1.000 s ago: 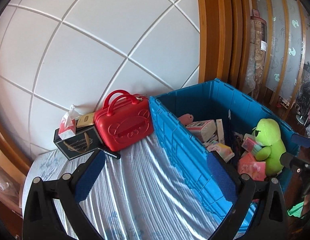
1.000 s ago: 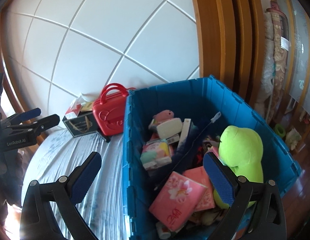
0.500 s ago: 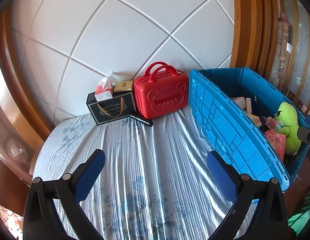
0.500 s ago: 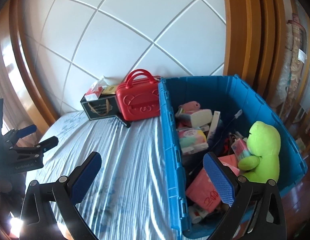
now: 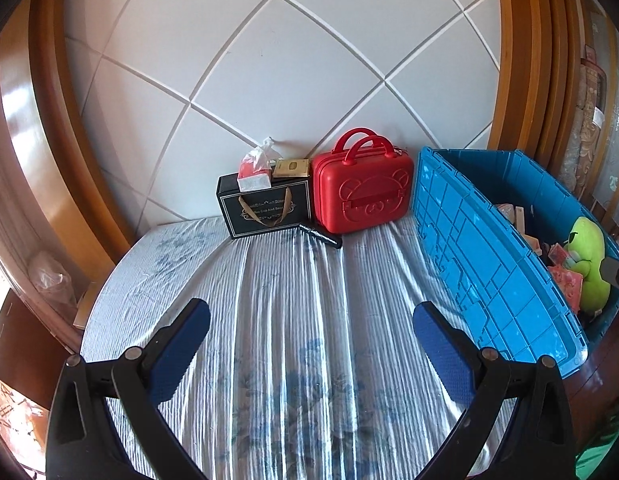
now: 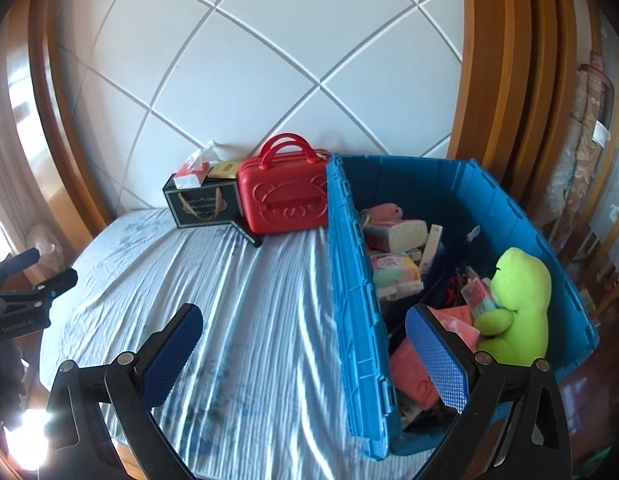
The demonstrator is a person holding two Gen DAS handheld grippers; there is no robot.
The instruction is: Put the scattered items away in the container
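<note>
The left gripper (image 5: 311, 334) and right gripper (image 6: 303, 342) are hanging wide apart, holding nothing. The blue crate (image 6: 521, 216) is sitting full on the bed's right side. The little black tool (image 5: 320, 235) is lying flat by the red case (image 5: 363, 194), so fingers might be pinching the sheet (image 5: 269, 300) instead.

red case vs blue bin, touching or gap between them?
Cannot tell. In the right wrist view the red case meets the blue bin wall with no visible gap, but the left wrist view hints at a thin sliver of sheet between them.
</note>
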